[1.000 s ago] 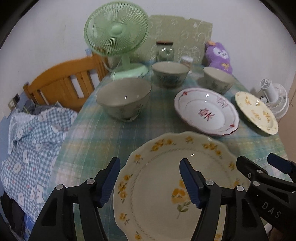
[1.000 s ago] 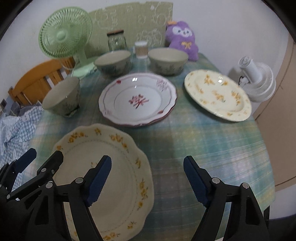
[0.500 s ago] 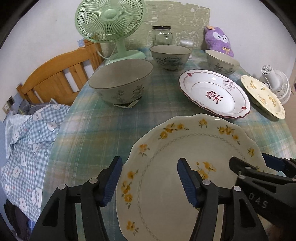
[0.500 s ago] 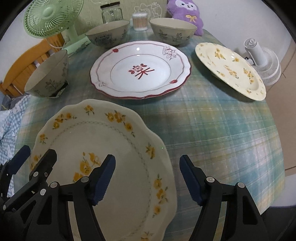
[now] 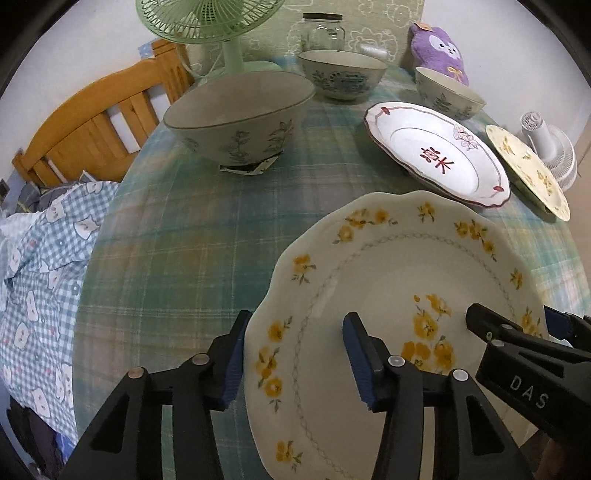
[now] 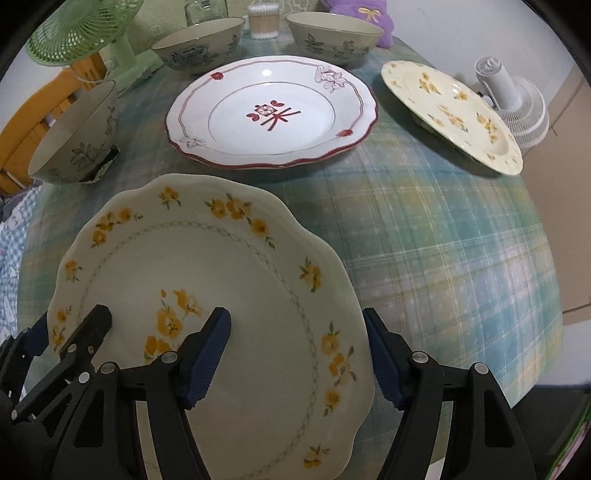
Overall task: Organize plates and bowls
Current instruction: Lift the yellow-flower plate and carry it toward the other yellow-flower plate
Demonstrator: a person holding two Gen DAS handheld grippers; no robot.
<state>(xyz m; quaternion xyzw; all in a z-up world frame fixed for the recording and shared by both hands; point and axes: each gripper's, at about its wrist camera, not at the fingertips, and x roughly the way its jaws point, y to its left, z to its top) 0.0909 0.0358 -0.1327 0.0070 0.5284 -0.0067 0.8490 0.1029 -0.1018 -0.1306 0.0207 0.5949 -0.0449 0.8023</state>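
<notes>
Bowls (image 5: 240, 114) behind, red-rimmed plate (image 6: 271, 110) ctr, yellow-flower plate (image 6: 207, 317) nearest, fan (image 5: 207, 22) at back

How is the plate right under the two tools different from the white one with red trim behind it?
The near plate is cream with yellow flowers; the red-trimmed plate is white with a red motif at its centre. Both grippers' jaws straddle the near plate's opposite edges; nothing reaches the red-trimmed plate. Both have wavy rims and sit on the plaid tablecloth.
</notes>
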